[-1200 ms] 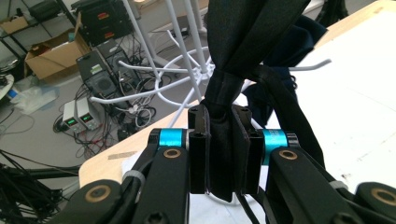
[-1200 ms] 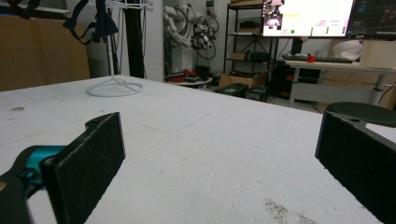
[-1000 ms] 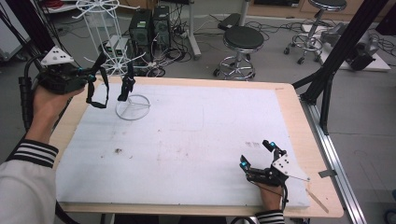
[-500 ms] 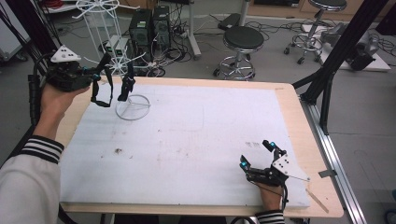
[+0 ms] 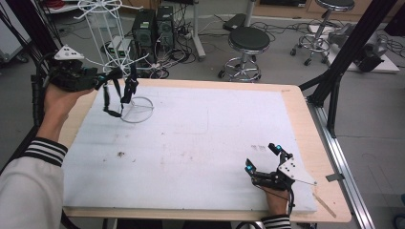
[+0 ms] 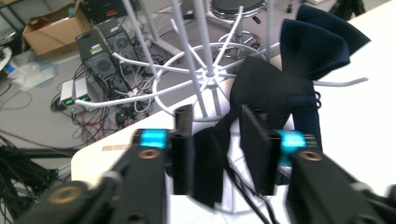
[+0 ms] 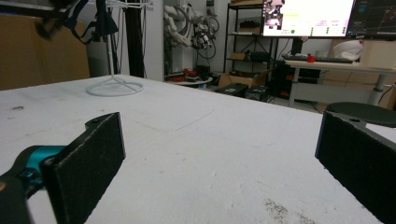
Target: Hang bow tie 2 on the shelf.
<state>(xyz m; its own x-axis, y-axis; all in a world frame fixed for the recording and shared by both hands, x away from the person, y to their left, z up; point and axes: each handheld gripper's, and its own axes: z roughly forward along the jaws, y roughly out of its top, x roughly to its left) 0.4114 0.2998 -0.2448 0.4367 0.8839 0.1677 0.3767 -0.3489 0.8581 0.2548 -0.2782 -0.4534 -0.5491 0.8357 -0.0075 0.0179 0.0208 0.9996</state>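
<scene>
A white wire rack point(image 5: 111, 25) stands on its ring base point(image 5: 137, 110) at the table's far left corner. A dark navy bow tie point(image 5: 128, 88) with a thin strap point(image 5: 108, 102) hangs from one of the rack's arms. My left gripper point(image 5: 116, 76) is level with the rack. Its jaws have just been opening and now stand apart, with the tie's dark fabric point(image 6: 261, 88) hanging loose between them point(image 6: 217, 149). At the near right, my right gripper point(image 5: 261, 157) rests on the white sheet, jaws wide with nothing between them point(image 7: 219, 154).
A white foam sheet point(image 5: 200, 138) covers most of the wooden table point(image 5: 305, 119). Beyond the far edge, computer towers point(image 5: 153, 24) and cables sit on the floor, with a black stool point(image 5: 248, 40) close by. A black frame post point(image 5: 334, 71) rises at the right side.
The left gripper's jaws have parted and let go of the dark fabric, which now hangs from the rack. The left hand barely shifted and the right hand kept still.
</scene>
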